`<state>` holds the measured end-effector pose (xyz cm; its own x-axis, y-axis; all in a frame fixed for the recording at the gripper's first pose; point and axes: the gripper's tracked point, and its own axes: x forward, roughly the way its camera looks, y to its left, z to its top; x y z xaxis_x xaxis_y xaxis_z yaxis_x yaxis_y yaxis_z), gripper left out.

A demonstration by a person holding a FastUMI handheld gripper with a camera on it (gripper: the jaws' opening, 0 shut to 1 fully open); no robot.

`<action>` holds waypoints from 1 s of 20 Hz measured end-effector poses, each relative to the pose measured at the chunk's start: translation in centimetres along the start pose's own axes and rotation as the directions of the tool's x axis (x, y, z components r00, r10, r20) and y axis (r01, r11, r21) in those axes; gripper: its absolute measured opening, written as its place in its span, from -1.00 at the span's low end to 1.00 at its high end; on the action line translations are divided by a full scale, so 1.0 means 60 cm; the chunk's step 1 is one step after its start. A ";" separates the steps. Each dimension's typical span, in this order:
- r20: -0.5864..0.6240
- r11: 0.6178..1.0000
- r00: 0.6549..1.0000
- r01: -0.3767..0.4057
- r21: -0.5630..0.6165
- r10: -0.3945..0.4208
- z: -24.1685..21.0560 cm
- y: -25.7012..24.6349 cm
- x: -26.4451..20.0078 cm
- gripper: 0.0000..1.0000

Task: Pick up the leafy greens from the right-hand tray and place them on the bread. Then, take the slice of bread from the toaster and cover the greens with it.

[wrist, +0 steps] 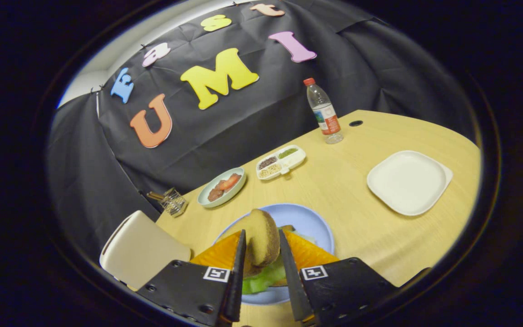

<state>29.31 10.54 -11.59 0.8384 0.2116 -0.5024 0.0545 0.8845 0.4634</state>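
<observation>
My gripper (262, 247) is shut on a slice of bread (259, 240), held on edge between both fingers just above a blue plate (309, 222). Under the slice, between the fingers, leafy greens (263, 279) lie on the plate, with a bit of the lower bread showing beneath them. The cream toaster (141, 250) stands to the left of the fingers at the table's near corner. The white square tray (407, 181) on the right holds nothing.
Beyond the blue plate sit a pale green plate of tomato slices (222, 186), a white divided dish of seeds (281, 162), a small wire rack (172, 201) and a water bottle (324, 111). Black cloth walls close the table's far side.
</observation>
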 end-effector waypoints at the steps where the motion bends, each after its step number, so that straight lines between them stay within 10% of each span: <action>1: 0.000 1.000 1.000 -0.003 -0.004 0.003 0.000 -0.005 -0.003 0.04; 7: 0.131 0.983 0.991 0.047 -0.177 -0.024 0.054 0.001 -0.091 0.84; 20: 0.209 0.908 0.977 0.119 -0.402 -0.035 -0.033 0.029 -0.338 0.91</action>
<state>11.29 8.63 -2.04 0.9308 0.0887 -0.3545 -0.0689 0.9953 0.0681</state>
